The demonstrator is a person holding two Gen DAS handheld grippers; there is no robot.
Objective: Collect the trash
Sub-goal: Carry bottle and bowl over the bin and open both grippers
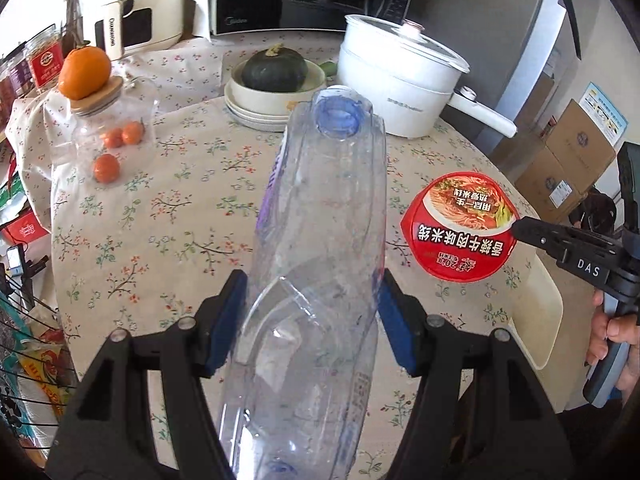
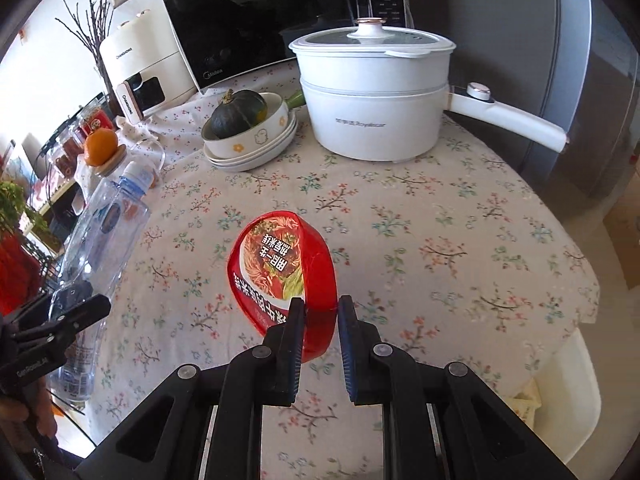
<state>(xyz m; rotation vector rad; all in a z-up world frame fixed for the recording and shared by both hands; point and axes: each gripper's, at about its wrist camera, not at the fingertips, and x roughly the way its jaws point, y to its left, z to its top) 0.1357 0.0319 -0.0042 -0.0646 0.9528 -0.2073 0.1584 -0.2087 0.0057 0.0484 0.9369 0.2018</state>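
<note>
My left gripper [image 1: 312, 292] is shut on a clear empty plastic bottle [image 1: 320, 248] with a blue neck, held above the floral tablecloth; the bottle also shows at the left of the right wrist view [image 2: 108, 232]. A red instant-noodle cup [image 2: 280, 272] is tilted up off the cloth. My right gripper [image 2: 322, 312] is shut on the cup's near rim, one finger inside and one outside. In the left wrist view the cup [image 1: 460, 228] sits at the right with the right gripper [image 1: 520, 228] at its edge.
A white electric pot [image 2: 376, 96] with a long handle stands at the back. Stacked bowls [image 2: 256, 140] hold a dark squash. A glass jar [image 1: 112, 136] with small oranges stands left. A microwave [image 2: 264, 16] and a white appliance [image 2: 140, 68] are behind. The table edge [image 2: 576, 320] is right.
</note>
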